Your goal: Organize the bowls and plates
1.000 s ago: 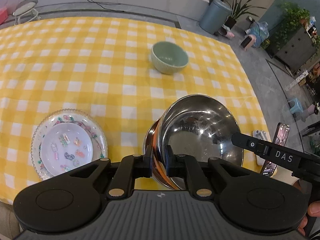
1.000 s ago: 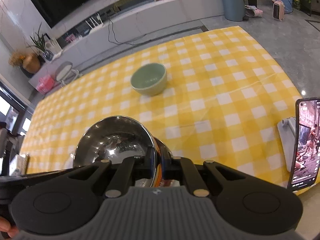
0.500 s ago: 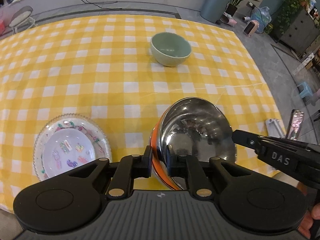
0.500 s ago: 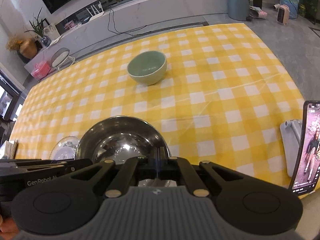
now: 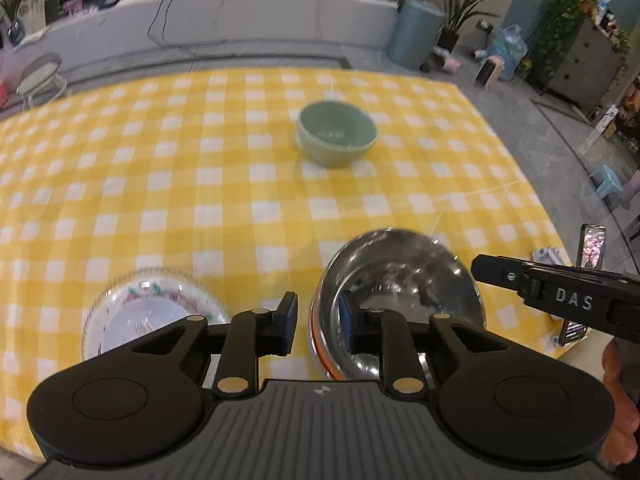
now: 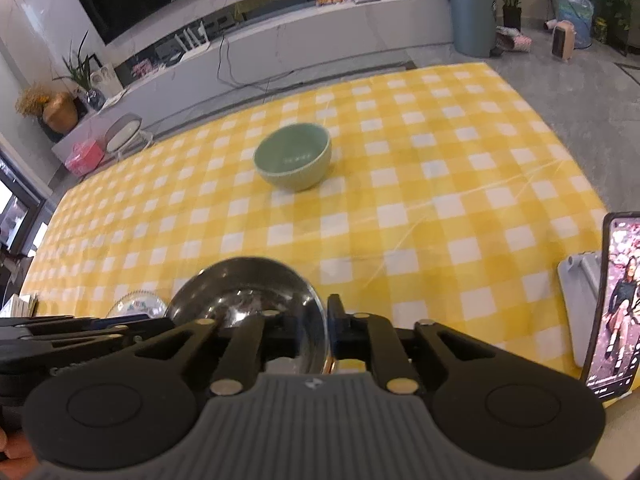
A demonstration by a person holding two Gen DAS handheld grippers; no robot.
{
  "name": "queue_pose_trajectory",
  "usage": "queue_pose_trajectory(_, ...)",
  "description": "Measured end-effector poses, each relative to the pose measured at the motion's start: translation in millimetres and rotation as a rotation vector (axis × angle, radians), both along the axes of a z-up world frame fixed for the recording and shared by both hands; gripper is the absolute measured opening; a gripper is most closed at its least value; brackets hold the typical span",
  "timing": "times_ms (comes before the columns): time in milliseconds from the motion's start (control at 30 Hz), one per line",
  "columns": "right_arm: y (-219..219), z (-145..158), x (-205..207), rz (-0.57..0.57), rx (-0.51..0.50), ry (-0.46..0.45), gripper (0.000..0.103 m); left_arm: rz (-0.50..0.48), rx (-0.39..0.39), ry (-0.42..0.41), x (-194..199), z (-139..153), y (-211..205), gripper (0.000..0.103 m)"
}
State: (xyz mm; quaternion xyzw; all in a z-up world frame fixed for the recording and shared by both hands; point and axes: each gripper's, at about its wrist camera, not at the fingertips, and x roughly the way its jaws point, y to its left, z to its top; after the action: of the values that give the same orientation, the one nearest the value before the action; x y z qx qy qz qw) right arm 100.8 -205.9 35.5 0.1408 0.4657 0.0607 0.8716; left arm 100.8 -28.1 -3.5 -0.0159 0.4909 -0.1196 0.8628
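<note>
Steel fills the space right ahead of both our grippers: the steel bowl (image 5: 400,292) sits on the yellow checked worktop (image 5: 240,200), its rim running between the pads of each. Our left gripper (image 5: 316,328) has just been opening, and its pads now stand spread on either side of the bowl's left rim without pressing it. Our right gripper (image 6: 304,332) has also just been opening; it straddles the right rim with its pads apart from the metal. An orange edge shows under the steel, so we judge that the bowl rests in or on something orange, though we cannot tell what.

Just to the left of our left gripper lies the patterned plate (image 5: 152,312), flat on the cloth. Well ahead of both grippers, across open cloth, stands the green bowl (image 6: 294,156), upright and alone. To the right of our right gripper a phone (image 6: 616,308) stands propped at the worktop's edge.

We expect the steel bowl to be light, stiff and slick, so a pinch on its thin rim could slide. The green bowl looks ceramic: heavier, breakable, with a thicker wall. We would take it by the rim, one pad inside and one outside, and lift it level.
</note>
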Motion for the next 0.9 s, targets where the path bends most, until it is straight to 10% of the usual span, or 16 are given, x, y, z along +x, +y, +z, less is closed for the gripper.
queue_pose_trajectory(233, -9.1, -2.5, -1.0, -0.044, -0.01, -0.036, 0.028, -0.018, 0.008, 0.005, 1.6, -6.7, -3.6, 0.006)
queue_pose_trajectory(400, -11.7, -10.8, -1.1, -0.037, 0.008, -0.018, 0.008, -0.012, 0.015, 0.011, 2.5, -12.0, -2.1, 0.002)
queue_pose_trajectory(900, -10.9, -15.1, 3.8, -0.028, 0.041, -0.007, 0.005, -0.042, -0.041, 0.011, 5.0, -9.0, 3.7, 0.012)
